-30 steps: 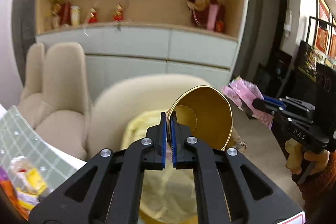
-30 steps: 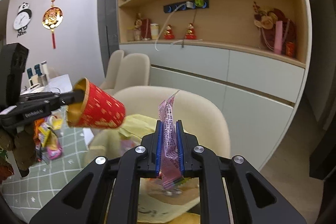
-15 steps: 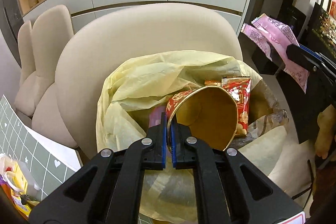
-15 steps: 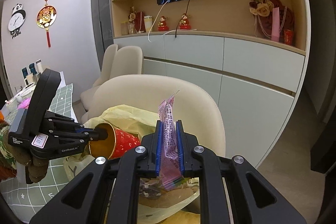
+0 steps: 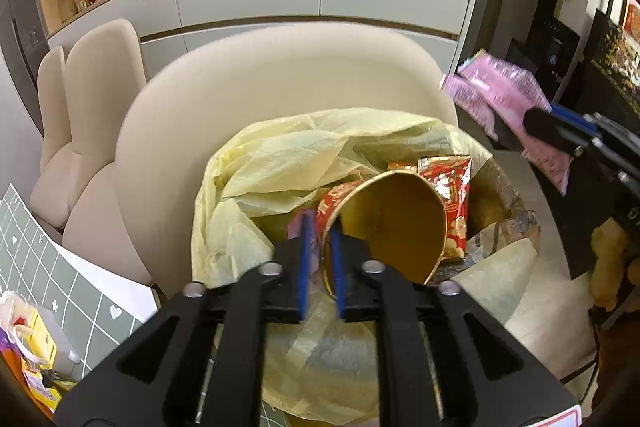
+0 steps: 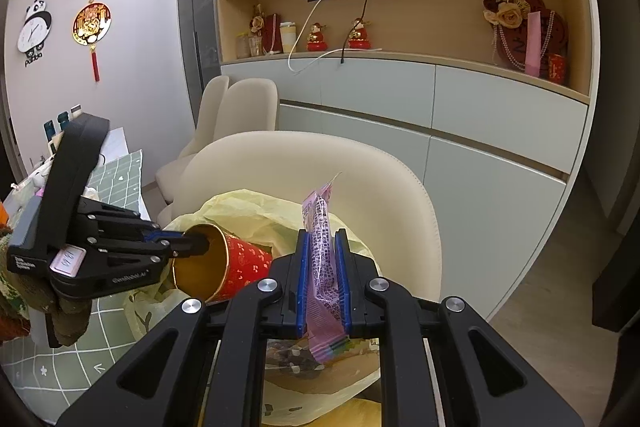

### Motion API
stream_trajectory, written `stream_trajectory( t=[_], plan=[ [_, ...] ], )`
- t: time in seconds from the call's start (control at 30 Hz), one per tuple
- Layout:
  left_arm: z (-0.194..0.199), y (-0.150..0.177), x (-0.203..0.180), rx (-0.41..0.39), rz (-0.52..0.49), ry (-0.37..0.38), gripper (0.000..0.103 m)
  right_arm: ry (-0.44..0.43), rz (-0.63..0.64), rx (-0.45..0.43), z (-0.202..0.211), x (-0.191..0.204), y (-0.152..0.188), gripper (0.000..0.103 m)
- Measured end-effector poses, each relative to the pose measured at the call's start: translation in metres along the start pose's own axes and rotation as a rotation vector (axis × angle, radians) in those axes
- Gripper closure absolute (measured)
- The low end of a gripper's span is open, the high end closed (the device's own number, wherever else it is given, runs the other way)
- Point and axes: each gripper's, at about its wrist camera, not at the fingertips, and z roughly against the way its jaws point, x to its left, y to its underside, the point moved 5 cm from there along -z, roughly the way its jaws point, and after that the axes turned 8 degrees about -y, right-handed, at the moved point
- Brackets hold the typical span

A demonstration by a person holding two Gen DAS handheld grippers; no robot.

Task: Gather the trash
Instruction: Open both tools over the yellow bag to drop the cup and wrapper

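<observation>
Trash is in both of your grippers above a pale yellow trash bag (image 5: pixel 280 163) that sits open in front of a cream chair (image 5: pixel 280 75). Your left gripper (image 5: pixel 320 239) has its blue pads drawn in against the rim of a red and gold paper cup (image 5: pixel 396 219), one pad inside and one outside. The cup lies tilted on its side over the bag's mouth, its gold interior facing you. Just beside the cup, inside the bag, a red snack packet (image 5: pixel 452 195) stands on end. Your right gripper (image 6: pixel 323 259) is off to the right, jaws pinching a pink wrapper (image 6: pixel 320 227) that sticks up between the pads and hangs below them. A green checked tablecloth (image 6: pixel 116 179) covers the table at the left, with small packets near its edge.
</observation>
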Motion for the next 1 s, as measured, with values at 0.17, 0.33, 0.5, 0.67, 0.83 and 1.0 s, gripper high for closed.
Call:
stream_trajectory(
  t=[0.17, 0.33, 0.5, 0.67, 0.83, 1.0],
  plan=[
    [0.02, 0.0, 0.02, -0.043, 0.083, 0.011, 0.065, -0.025, 0.004, 0.003, -0.004, 0.012, -0.005, 0.089],
    [0.043, 0.002, 0.047, -0.089, 0.167, -0.023, 0.062, -0.053, 0.036, 0.017, -0.019, 0.039, -0.01, 0.089],
    [0.063, 0.022, 0.066, -0.099, 0.2, -0.045, 0.06, -0.098, 0.04, 0.111, -0.054, 0.064, -0.007, 0.089],
    [0.077, 0.039, 0.076, -0.097, 0.204, -0.034, 0.059, -0.078, 0.077, 0.267, -0.095, 0.075, 0.016, 0.089],
    [0.083, 0.047, 0.085, -0.105, 0.219, -0.015, 0.059, -0.073, 0.049, 0.34, -0.109, 0.068, 0.028, 0.089],
    [0.081, 0.054, 0.093, -0.091, 0.246, 0.002, 0.056, -0.077, 0.033, 0.337, -0.099, 0.069, 0.03, 0.086]
  ],
)
